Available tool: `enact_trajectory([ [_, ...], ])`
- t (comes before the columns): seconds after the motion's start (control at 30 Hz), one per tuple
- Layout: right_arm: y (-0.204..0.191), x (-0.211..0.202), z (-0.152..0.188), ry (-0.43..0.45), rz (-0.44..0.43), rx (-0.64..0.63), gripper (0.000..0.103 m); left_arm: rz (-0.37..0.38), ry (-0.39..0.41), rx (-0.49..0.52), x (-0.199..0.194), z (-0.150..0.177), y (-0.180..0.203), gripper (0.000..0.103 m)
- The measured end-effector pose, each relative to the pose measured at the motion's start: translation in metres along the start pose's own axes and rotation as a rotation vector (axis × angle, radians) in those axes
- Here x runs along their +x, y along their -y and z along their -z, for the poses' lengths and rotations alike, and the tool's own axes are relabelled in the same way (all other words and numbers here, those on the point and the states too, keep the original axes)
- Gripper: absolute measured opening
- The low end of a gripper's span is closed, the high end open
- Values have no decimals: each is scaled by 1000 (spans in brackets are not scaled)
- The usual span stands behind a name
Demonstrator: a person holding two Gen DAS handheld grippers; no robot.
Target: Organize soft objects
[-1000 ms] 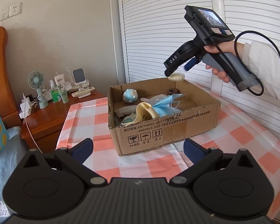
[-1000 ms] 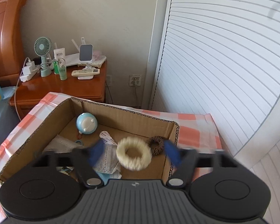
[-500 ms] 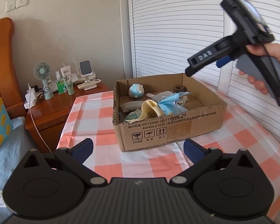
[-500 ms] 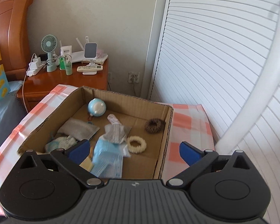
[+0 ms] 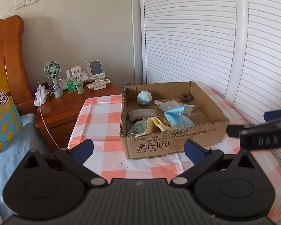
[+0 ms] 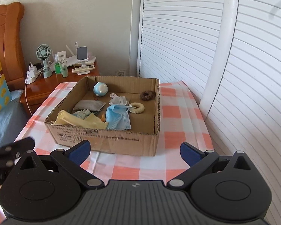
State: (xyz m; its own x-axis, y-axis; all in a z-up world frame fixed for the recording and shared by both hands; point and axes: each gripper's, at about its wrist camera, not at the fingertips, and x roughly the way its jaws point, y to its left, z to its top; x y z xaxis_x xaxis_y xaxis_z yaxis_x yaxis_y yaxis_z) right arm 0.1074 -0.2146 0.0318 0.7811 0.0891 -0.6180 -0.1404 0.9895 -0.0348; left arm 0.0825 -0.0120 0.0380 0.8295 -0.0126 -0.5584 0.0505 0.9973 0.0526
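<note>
A cardboard box (image 6: 110, 140) (image 5: 178, 140) stands on the checked table. It holds a cream fuzzy ring (image 6: 137, 108), a brown ring (image 6: 147, 95) (image 5: 186, 97), blue face masks (image 6: 118, 118) (image 5: 178, 116), a yellow cloth (image 6: 78, 121) (image 5: 157, 124), grey pouches (image 6: 89, 105) (image 5: 142, 114) and a blue-white ball (image 6: 100, 89) (image 5: 144, 97). My right gripper (image 6: 135, 152) is open and empty, in front of the box. My left gripper (image 5: 138, 149) is open and empty, before the box's front left. The right gripper's fingers (image 5: 260, 135) show at the right edge.
A checked cloth covers the table (image 6: 178, 116). A wooden nightstand (image 5: 65, 108) with a fan (image 5: 52, 75), bottles and a remote stands at back left. White louvred doors (image 6: 234, 65) run along the right. A bed with a yellow bag (image 5: 1, 116) is at the left.
The cream ring dropped from my right gripper into the box. My right gripper opened and pulled back and down, away from the box. My left gripper also backed away.
</note>
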Motion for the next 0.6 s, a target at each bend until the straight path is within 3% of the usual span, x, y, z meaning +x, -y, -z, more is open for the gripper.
enact_trajectory([
  [0.6,-2,-9,11,2,10,18,103,-21,-33,-24,-1,-2,6,102],
])
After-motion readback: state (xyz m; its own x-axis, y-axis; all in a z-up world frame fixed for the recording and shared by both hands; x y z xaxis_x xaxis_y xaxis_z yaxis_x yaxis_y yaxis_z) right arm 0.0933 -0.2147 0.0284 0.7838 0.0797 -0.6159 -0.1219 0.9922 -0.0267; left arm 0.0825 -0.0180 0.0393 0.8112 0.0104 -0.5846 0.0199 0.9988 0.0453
